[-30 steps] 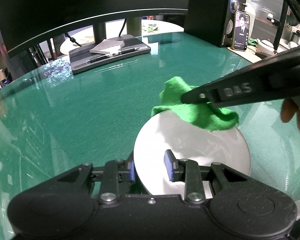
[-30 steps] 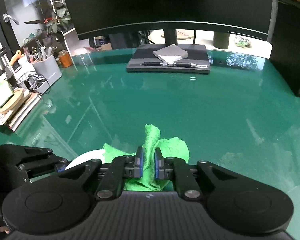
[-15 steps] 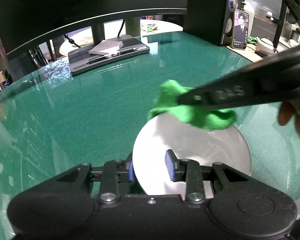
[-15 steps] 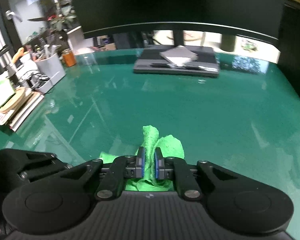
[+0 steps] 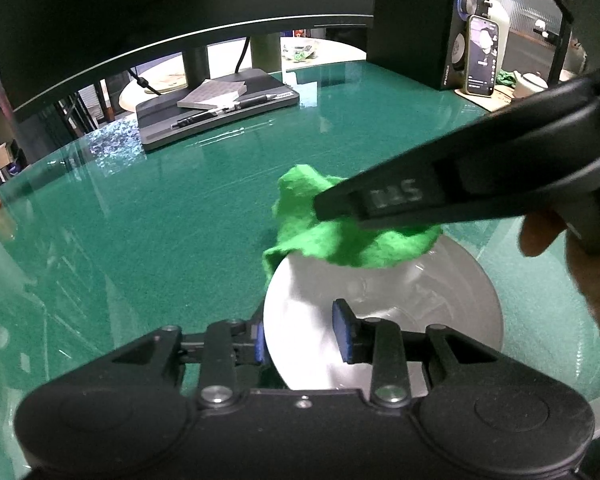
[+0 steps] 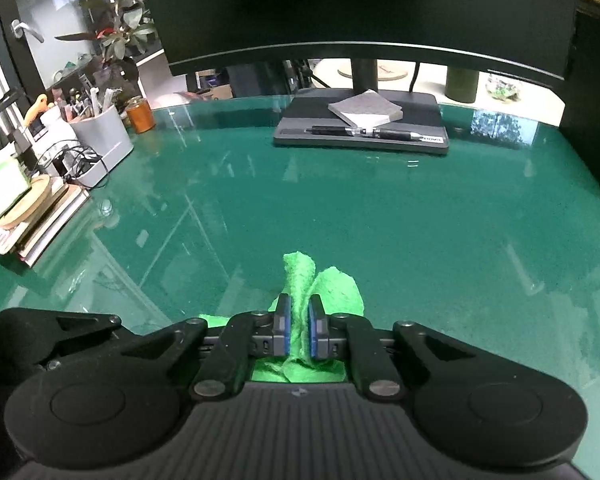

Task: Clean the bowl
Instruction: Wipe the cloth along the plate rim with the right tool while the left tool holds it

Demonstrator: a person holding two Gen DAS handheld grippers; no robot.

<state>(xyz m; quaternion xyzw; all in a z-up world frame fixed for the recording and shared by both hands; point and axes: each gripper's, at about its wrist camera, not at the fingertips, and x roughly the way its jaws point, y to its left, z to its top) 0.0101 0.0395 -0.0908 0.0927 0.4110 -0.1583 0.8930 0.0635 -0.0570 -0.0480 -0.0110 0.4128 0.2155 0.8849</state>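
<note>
A white bowl [image 5: 384, 312] sits on the green desk mat [image 5: 160, 240], close in front of my left gripper [image 5: 300, 338]. Its pads straddle the bowl's near-left rim, one outside and one inside, shut on the wall. My right gripper [image 6: 299, 328] is shut on a bright green cloth [image 6: 334, 286]. In the left wrist view its black finger [image 5: 400, 196] reaches in from the right and presses the cloth [image 5: 340, 236] over the bowl's far rim. The right wrist view does not show the bowl.
A curved monitor [image 6: 360, 12] stands at the back; its base [image 6: 360, 132] carries a notepad and pens. A black speaker [image 5: 412, 20] and a phone [image 5: 480, 56] are at the far right. A desk organiser [image 6: 96, 140] and an orange jar [image 6: 140, 114] line the left edge. A person's hand [image 5: 588, 264] holds the right gripper.
The right gripper has slid the cloth a little leftward along the bowl's far rim. The left gripper's pads have parted slightly and it has stayed in place.
</note>
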